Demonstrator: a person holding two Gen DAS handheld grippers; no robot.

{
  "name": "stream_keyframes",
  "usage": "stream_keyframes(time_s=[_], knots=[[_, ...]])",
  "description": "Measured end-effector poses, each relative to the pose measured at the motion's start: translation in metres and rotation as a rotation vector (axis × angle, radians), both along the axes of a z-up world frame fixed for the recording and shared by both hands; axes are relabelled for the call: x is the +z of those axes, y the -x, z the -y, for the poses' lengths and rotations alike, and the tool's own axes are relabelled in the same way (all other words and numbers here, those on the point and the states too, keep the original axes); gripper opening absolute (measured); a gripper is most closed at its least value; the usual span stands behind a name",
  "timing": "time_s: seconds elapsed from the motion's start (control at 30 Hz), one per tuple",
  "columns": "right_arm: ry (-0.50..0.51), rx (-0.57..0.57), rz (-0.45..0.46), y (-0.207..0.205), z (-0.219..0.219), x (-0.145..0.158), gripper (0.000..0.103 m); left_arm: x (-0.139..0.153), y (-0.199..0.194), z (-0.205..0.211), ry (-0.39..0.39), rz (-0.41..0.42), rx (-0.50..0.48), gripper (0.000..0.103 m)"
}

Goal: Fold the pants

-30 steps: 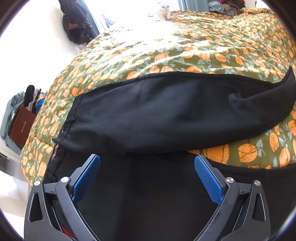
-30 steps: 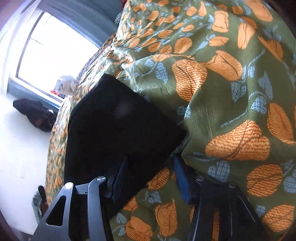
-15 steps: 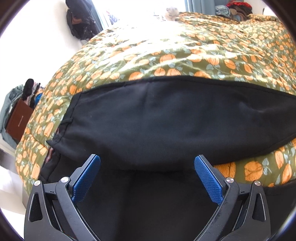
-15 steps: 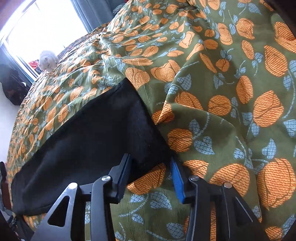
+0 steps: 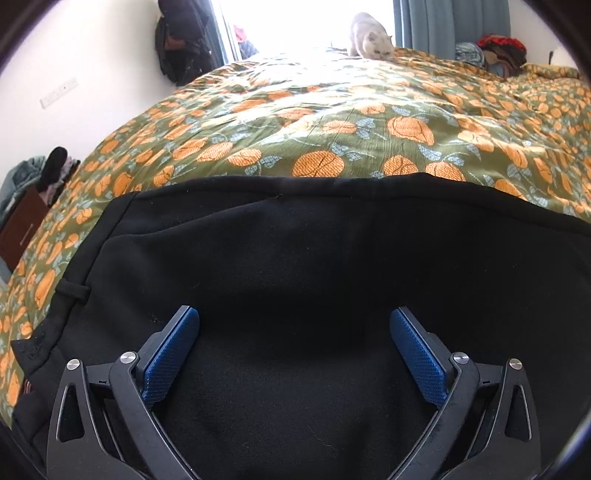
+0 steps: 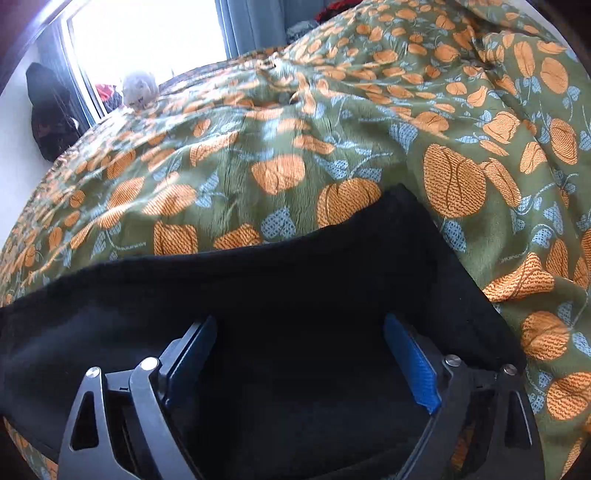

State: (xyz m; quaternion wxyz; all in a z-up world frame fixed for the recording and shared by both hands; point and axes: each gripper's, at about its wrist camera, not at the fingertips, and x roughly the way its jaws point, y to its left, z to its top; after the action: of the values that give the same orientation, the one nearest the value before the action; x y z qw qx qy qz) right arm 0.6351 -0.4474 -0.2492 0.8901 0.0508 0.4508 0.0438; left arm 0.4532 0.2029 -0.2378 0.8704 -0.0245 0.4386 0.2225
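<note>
Black pants (image 5: 303, 258) lie folded over themselves on a green bedspread printed with orange pumpkins (image 5: 332, 110). In the left wrist view a belt loop (image 5: 72, 290) shows at the waist end on the left. My left gripper (image 5: 294, 325) hovers open just over the black cloth, with nothing pinched between its blue pads (image 5: 170, 354). In the right wrist view the pants (image 6: 295, 280) end in a corner at the right. My right gripper (image 6: 297, 336) is over that end, its jaws opening wide, and the cloth lies flat under them, not pressed by the pads.
A pale cat (image 5: 369, 35) stands at the far edge of the bed by the bright window; the cat (image 6: 138, 90) also shows in the right wrist view. Dark bags (image 5: 181, 40) hang on the left wall. Clothes (image 5: 495, 51) pile at the bed's far right. A brown box (image 5: 20, 230) stands beside the bed.
The right gripper held the leg end, carried it over, rolled and opened its jaws, releasing the cloth. The left gripper moved down and forward over the pants, which now lie flatter.
</note>
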Motion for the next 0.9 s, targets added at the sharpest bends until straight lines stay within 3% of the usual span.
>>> stream_keyframes(time_s=[0.2,0.33,0.9], knots=[[0.117,0.021,-0.016,0.002,-0.018,0.005,0.103,0.006,-0.002,0.005,-0.048,-0.015,0.019,0.103],[0.107,0.021,-0.021,0.001,-0.016,0.004,0.103,0.004,-0.002,-0.002,-0.001,-0.013,0.019,0.103],[0.112,0.021,-0.021,0.0,-0.016,0.002,0.103,0.004,-0.002,0.001,-0.006,-0.014,0.019,0.103]])
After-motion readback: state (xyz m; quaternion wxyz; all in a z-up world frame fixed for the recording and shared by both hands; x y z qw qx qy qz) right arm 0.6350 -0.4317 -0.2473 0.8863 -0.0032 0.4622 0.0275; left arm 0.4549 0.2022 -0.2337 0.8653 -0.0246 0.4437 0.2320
